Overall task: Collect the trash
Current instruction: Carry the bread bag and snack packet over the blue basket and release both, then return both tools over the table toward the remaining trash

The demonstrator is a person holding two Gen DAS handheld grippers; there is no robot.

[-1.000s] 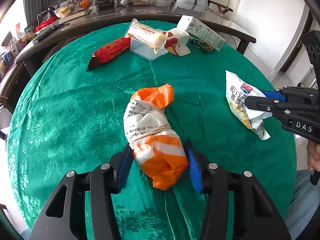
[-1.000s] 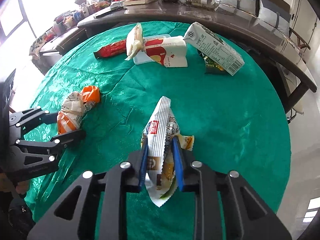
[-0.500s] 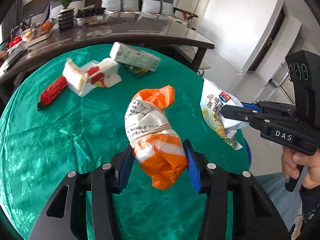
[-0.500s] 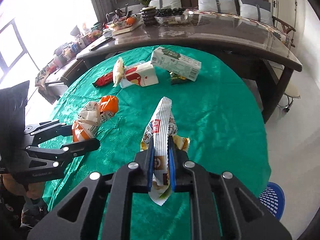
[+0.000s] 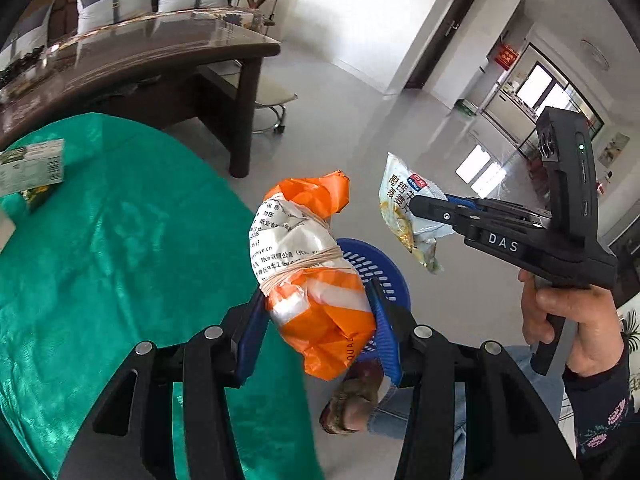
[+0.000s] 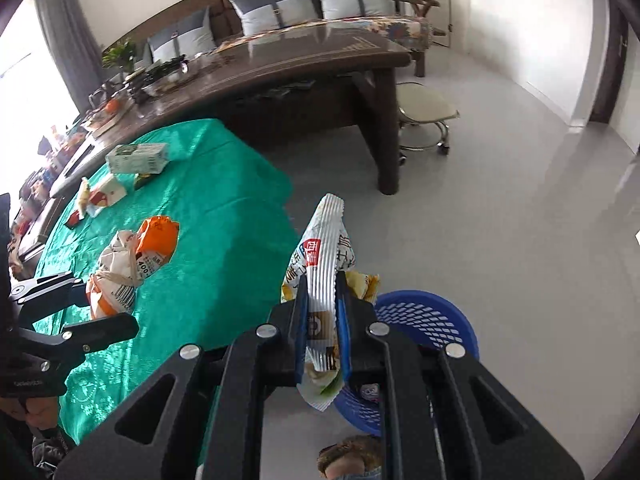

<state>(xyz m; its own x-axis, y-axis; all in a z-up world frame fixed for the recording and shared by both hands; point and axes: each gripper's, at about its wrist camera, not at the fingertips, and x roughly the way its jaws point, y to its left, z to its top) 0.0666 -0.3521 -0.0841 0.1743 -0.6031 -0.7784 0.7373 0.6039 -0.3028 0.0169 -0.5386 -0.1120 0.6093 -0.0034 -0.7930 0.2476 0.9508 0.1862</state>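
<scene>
My left gripper is shut on an orange and white plastic bundle tied with a rubber band, held in the air past the table's edge; it also shows in the right wrist view. My right gripper is shut on a white and yellow snack bag, also seen in the left wrist view. A blue mesh waste basket stands on the floor below both grippers; in the left wrist view the basket is partly hidden behind the bundle.
The round table with a green cloth is to the left, with a milk carton and other wrappers on its far side. A dark wooden table and a stool stand behind. Grey floor lies to the right.
Both grippers have swung right, away from over the table, carrying the bundle and the snack bag until they hang over the blue basket on the floor.
</scene>
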